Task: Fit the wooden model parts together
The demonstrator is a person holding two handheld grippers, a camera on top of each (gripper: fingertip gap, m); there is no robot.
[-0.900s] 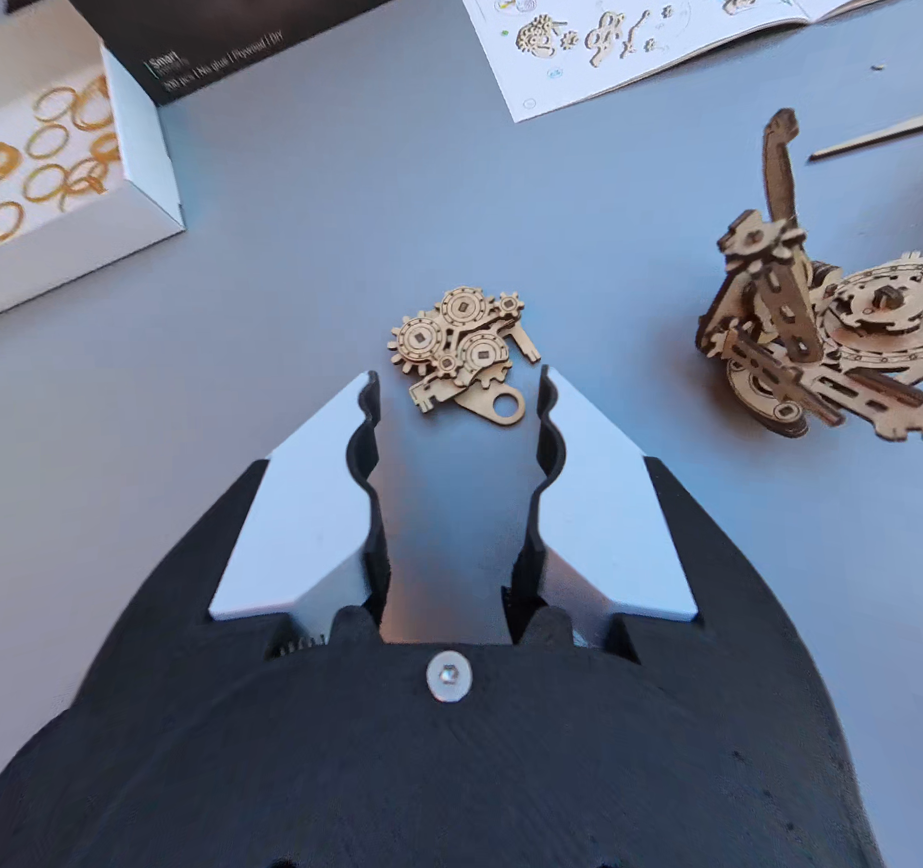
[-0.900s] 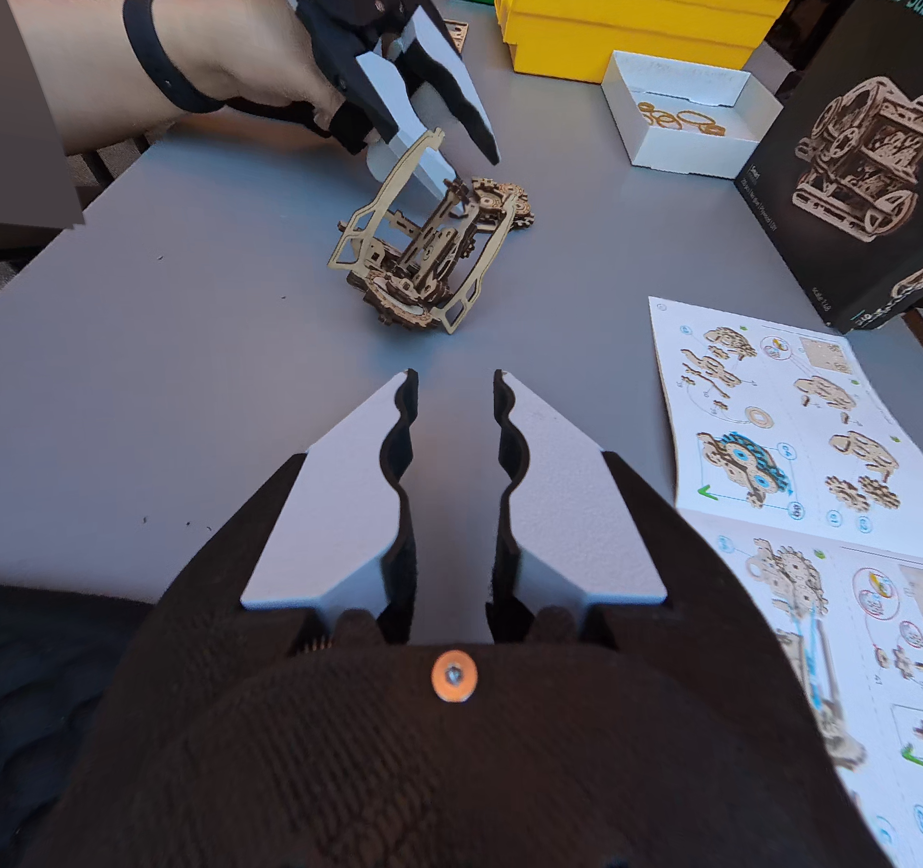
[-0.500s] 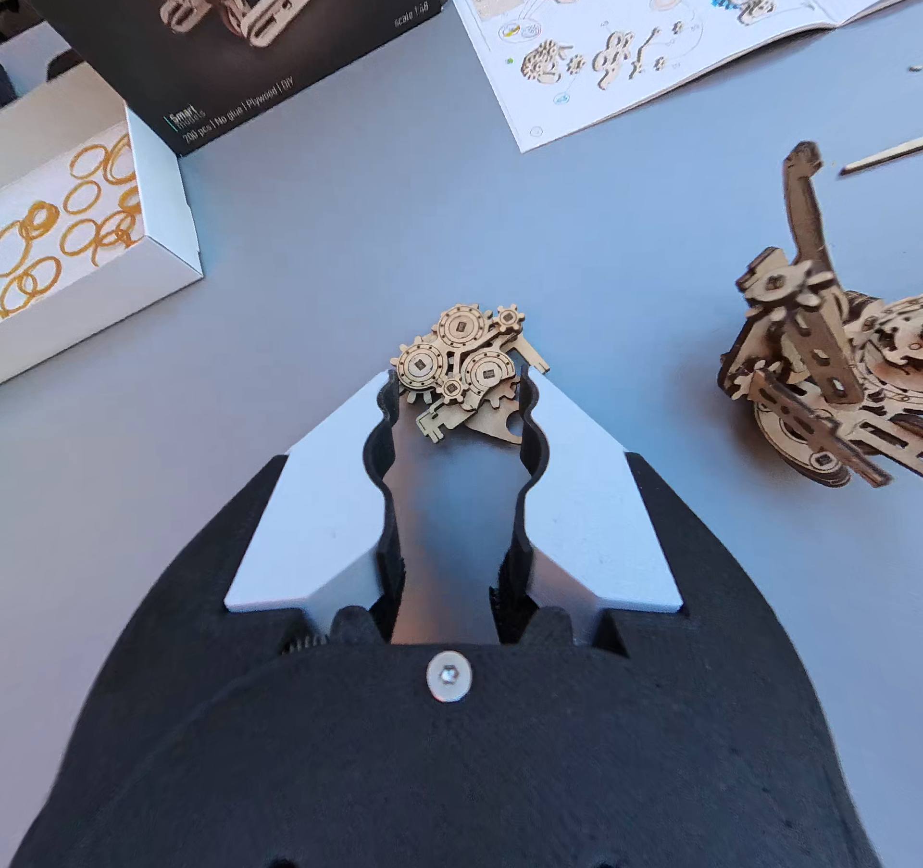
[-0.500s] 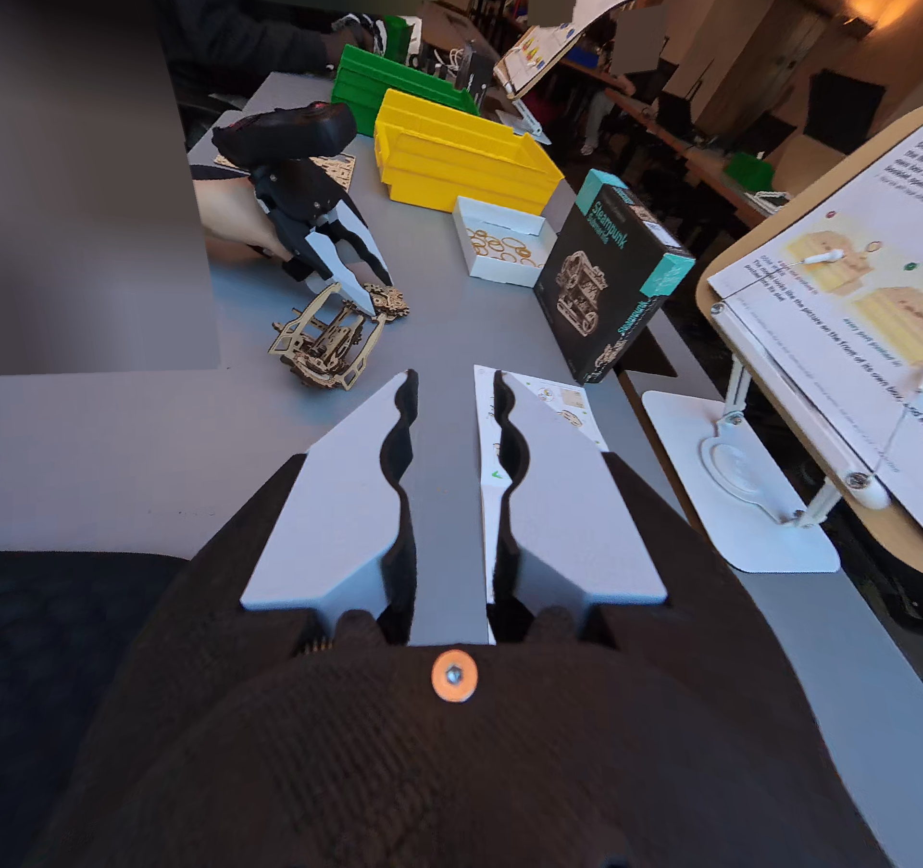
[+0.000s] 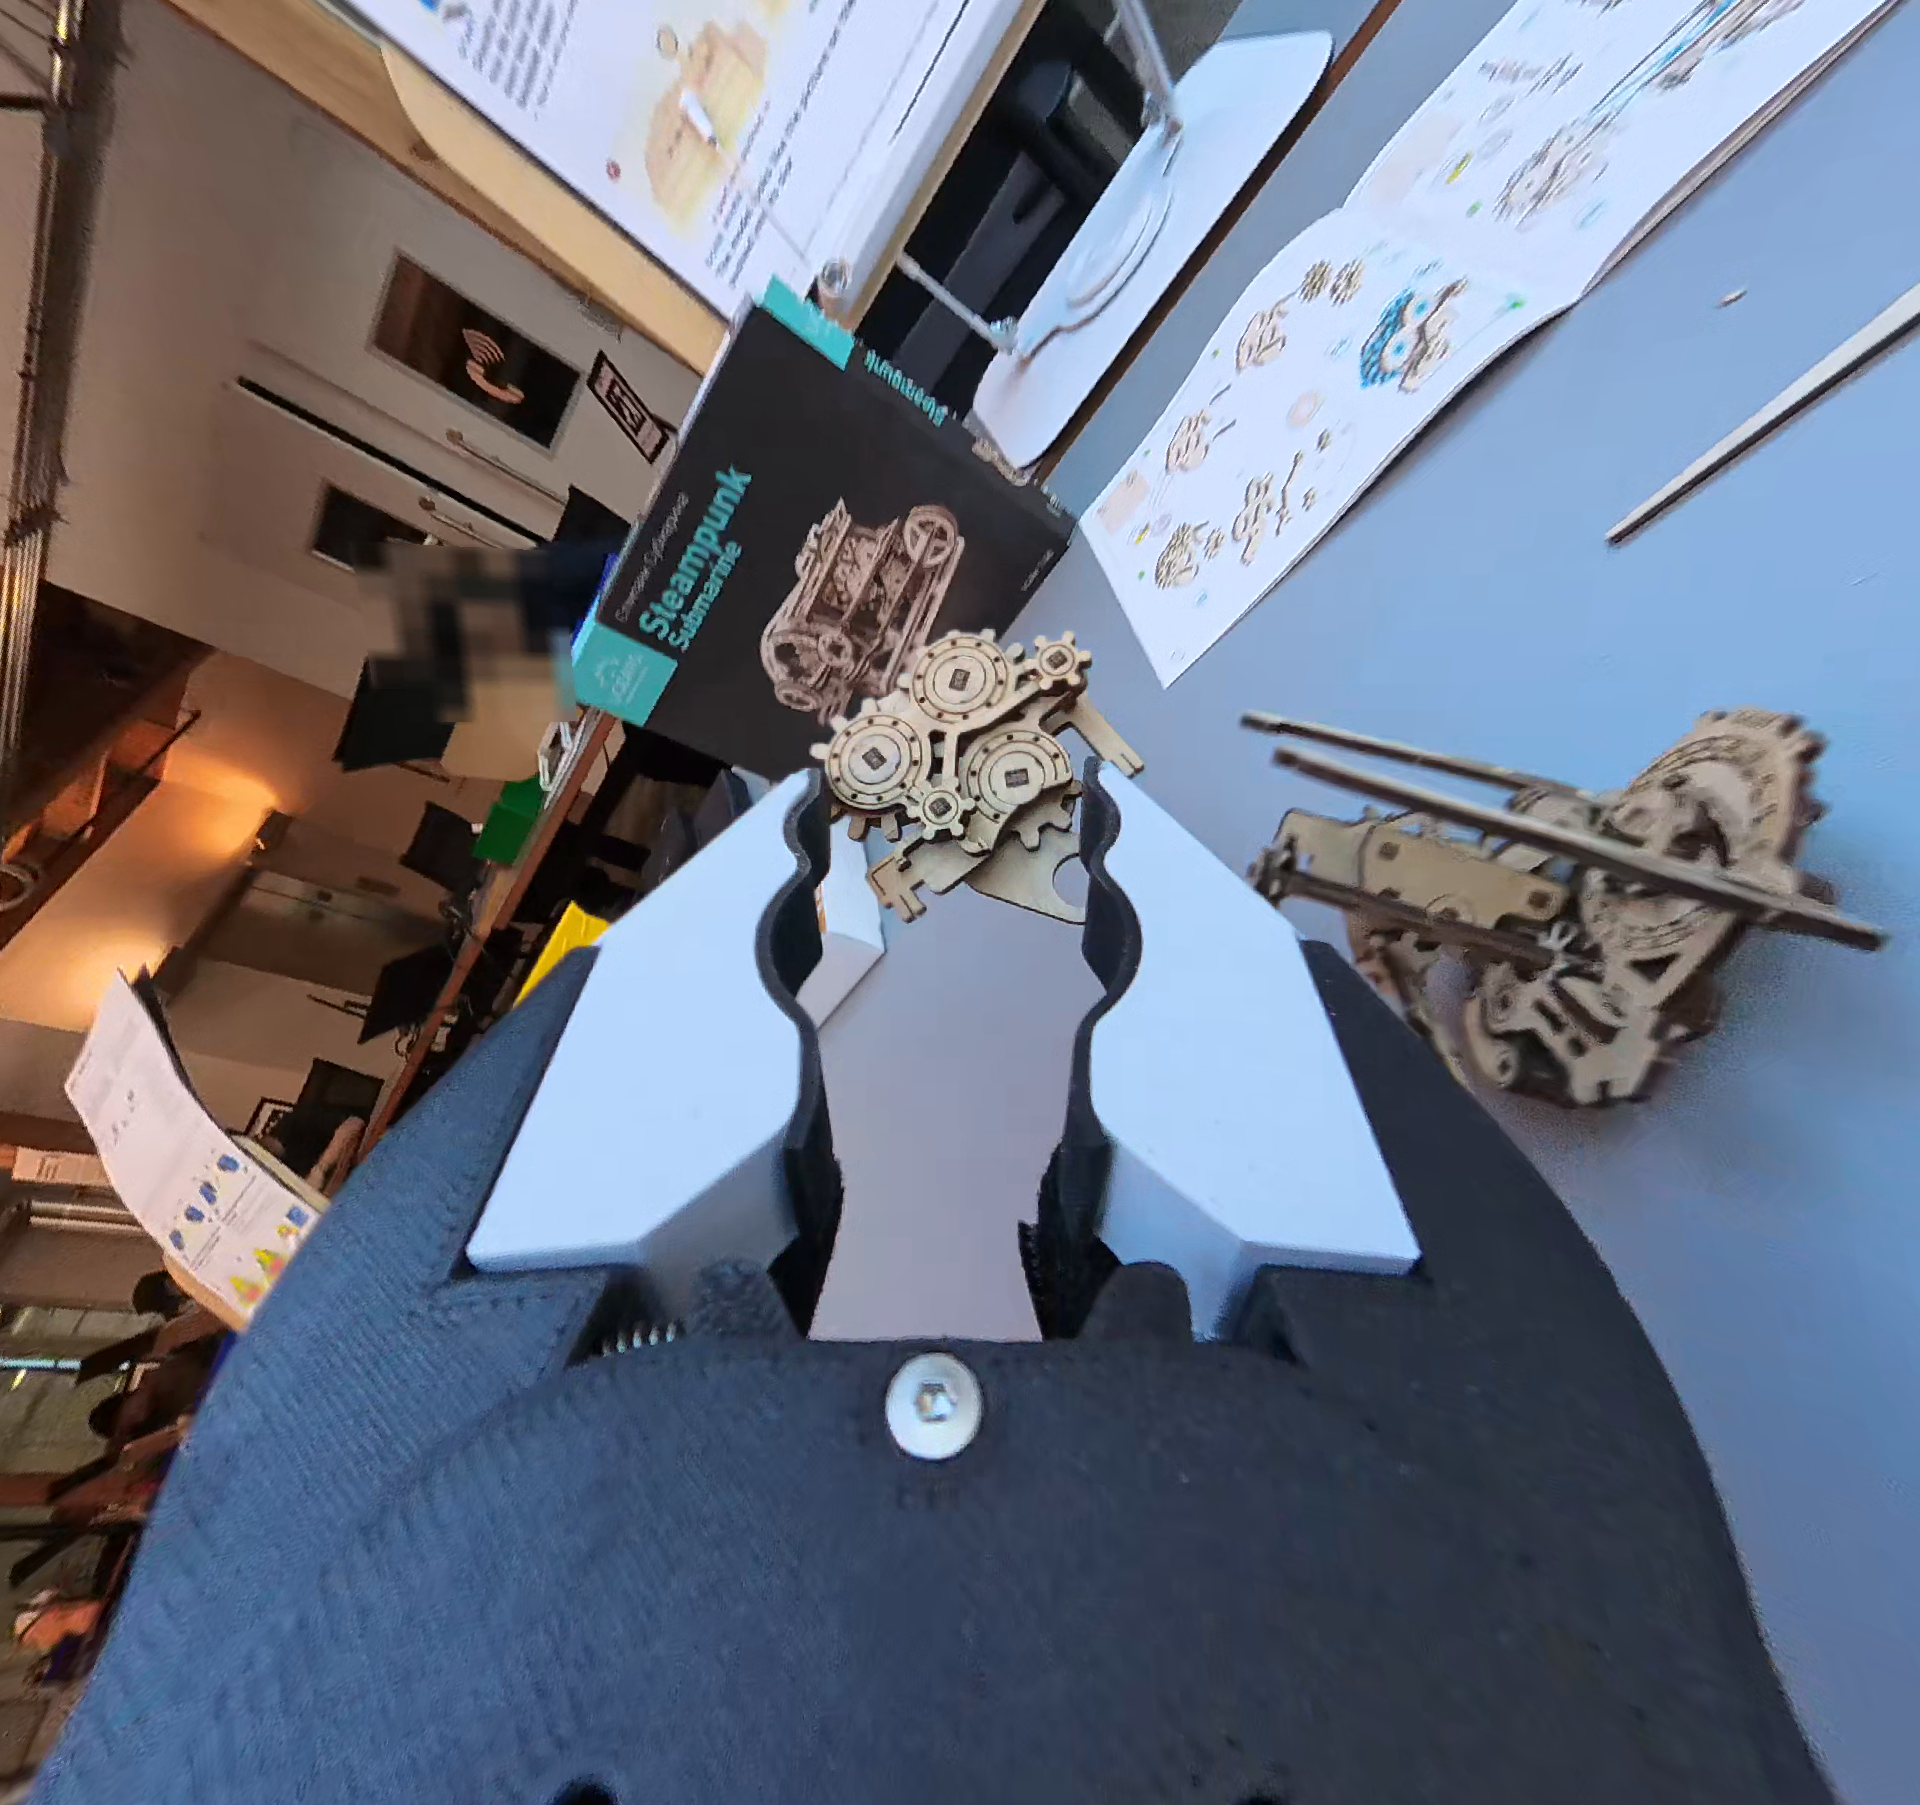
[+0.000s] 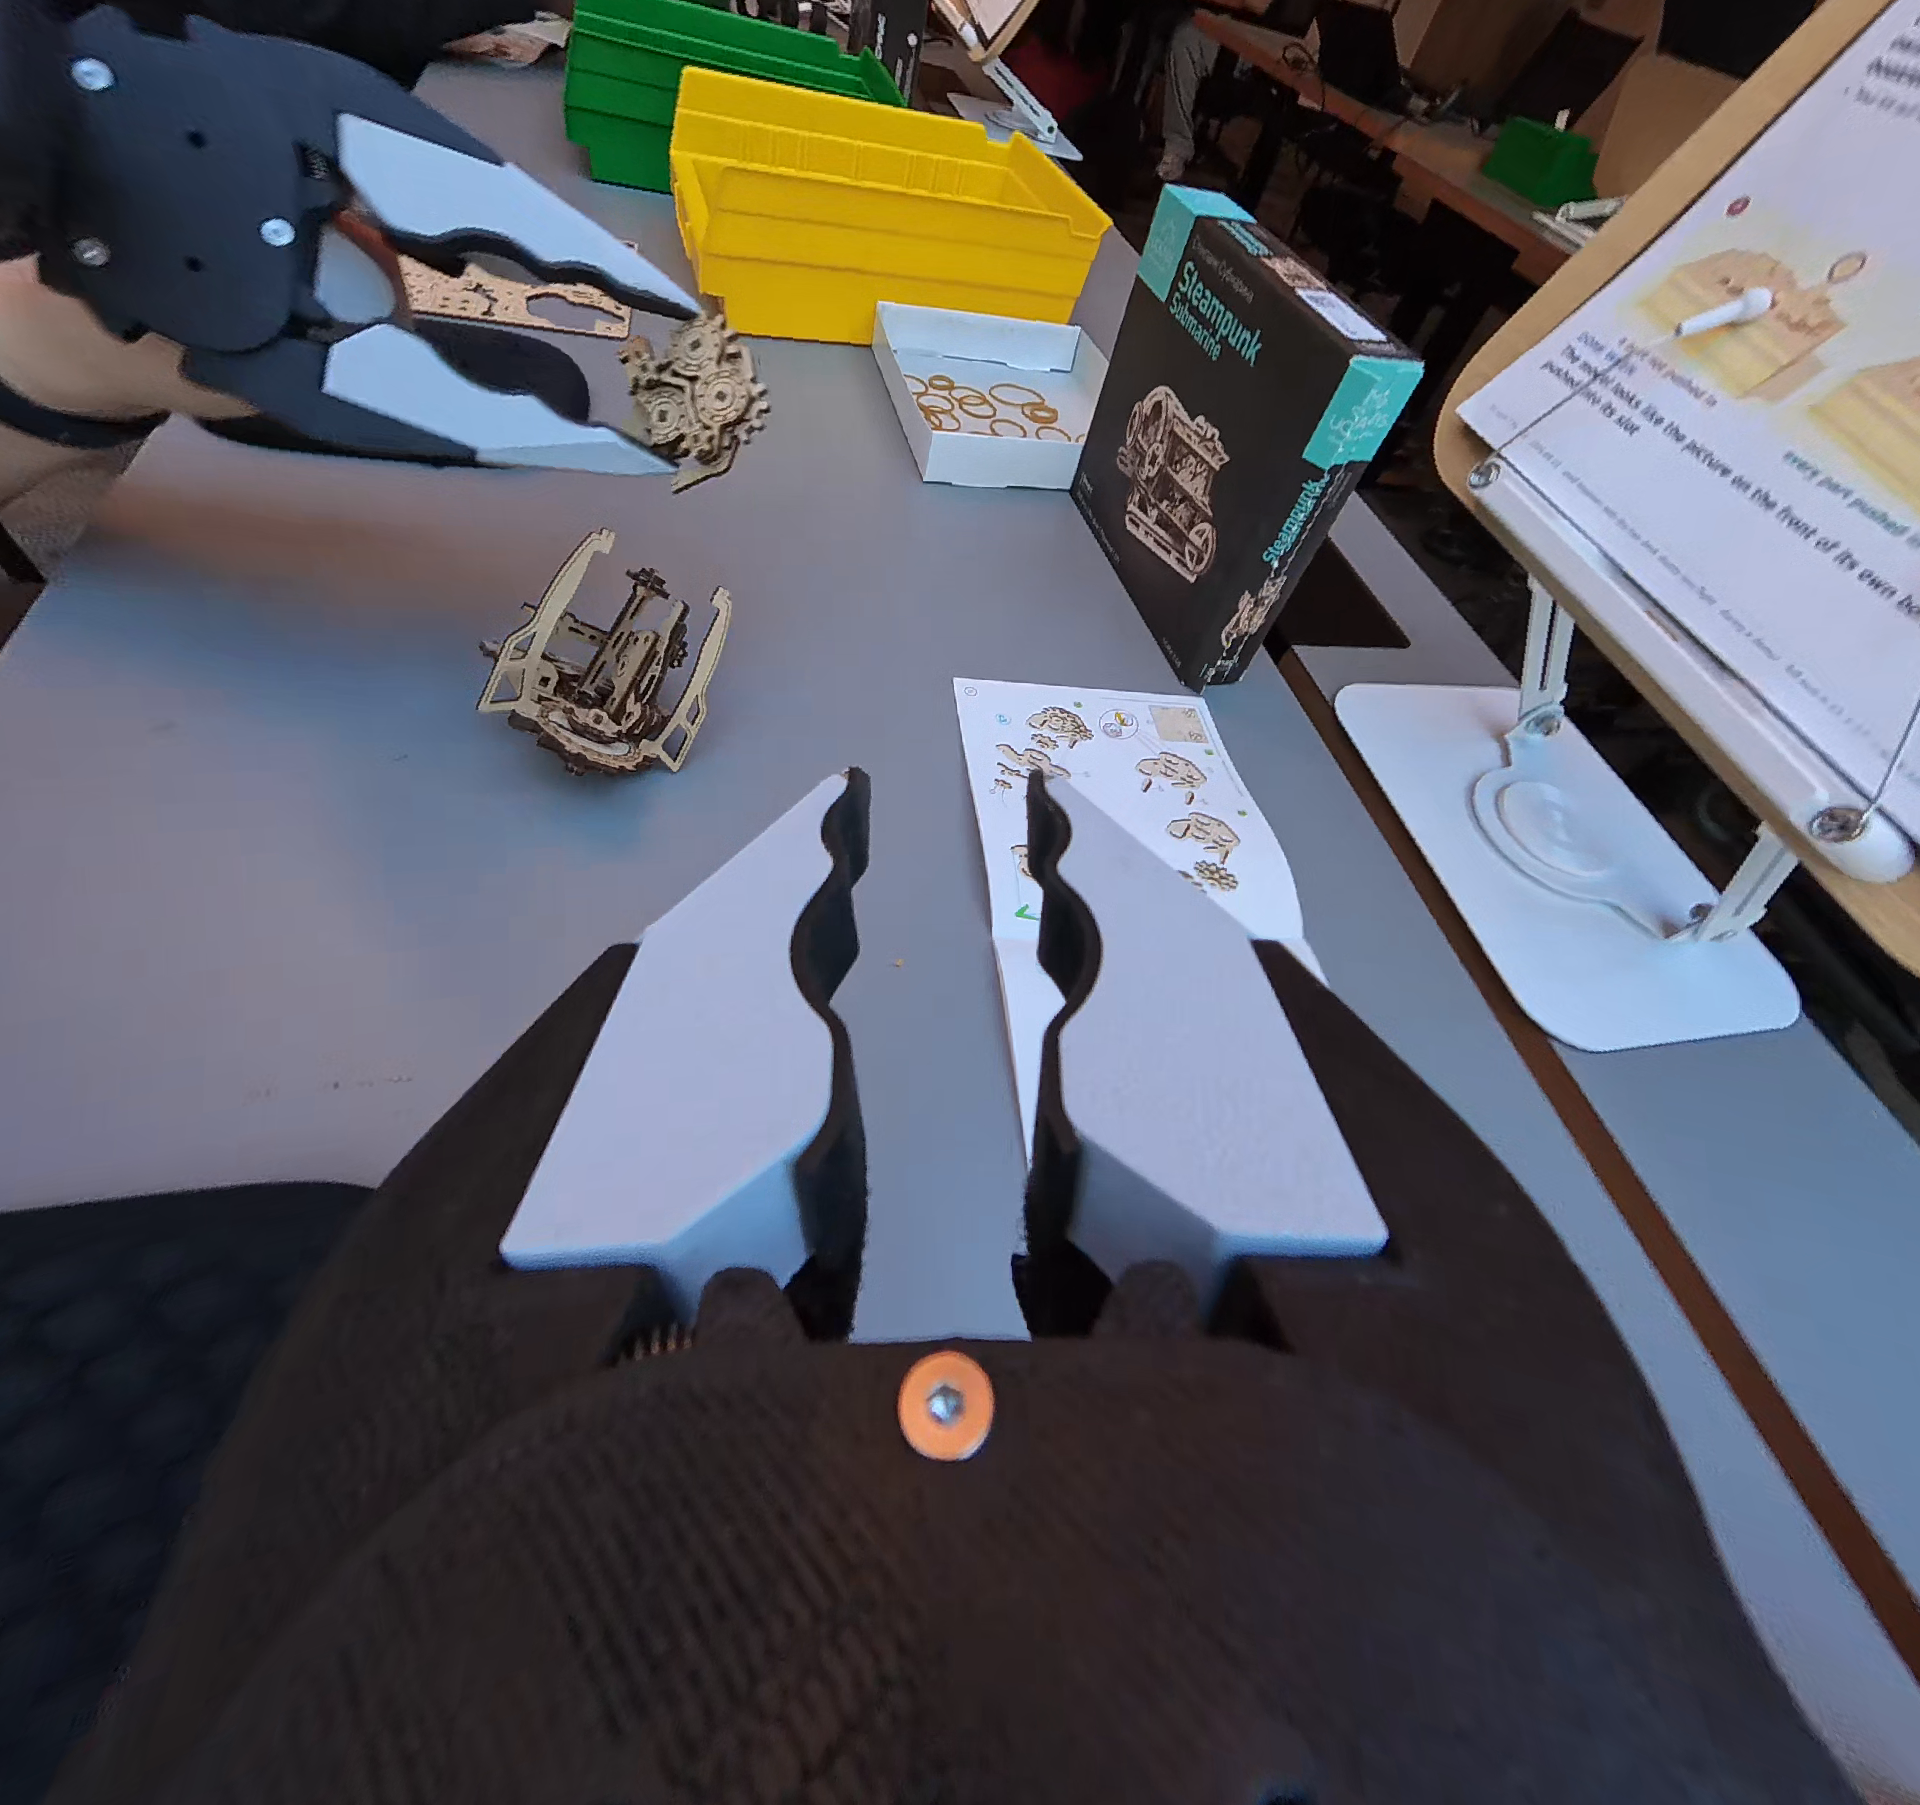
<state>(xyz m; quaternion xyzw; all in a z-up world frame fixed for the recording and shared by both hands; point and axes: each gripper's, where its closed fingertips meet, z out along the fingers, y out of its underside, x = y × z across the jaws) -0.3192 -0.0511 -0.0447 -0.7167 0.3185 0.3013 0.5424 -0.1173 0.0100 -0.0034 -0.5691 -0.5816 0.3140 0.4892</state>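
My left gripper point(image 5: 948, 799) is shut on a flat wooden gear cluster point(image 5: 961, 768), pinched at its lower edges between the fingertips and held above the grey table point(image 5: 1558, 1443). The partly built wooden model point(image 5: 1558, 903) rests on the table to the right of it. In the right wrist view, the left gripper point(image 6: 665, 384) holds the gear cluster point(image 6: 696, 394) in the air behind and above the model point(image 6: 608, 675). My right gripper point(image 6: 945, 789) is open and empty, low over the near table, with its tips beside the booklet.
An instruction booklet point(image 6: 1122, 799) lies at the right. Behind it stand a black kit box point(image 6: 1236, 446), a white tray of rubber rings point(image 6: 987, 394), and yellow point(image 6: 883, 217) and green point(image 6: 707, 62) bins. A document stand point(image 6: 1558, 882) stands at the table's right edge. A thin wooden stick point(image 5: 1766, 425) lies nearby. My hands' fingertips stand some 20 cm from each other.
My left gripper closed on the gear cluster, lifted it off the table and tilted. My right gripper pulled back from the model and stays open.
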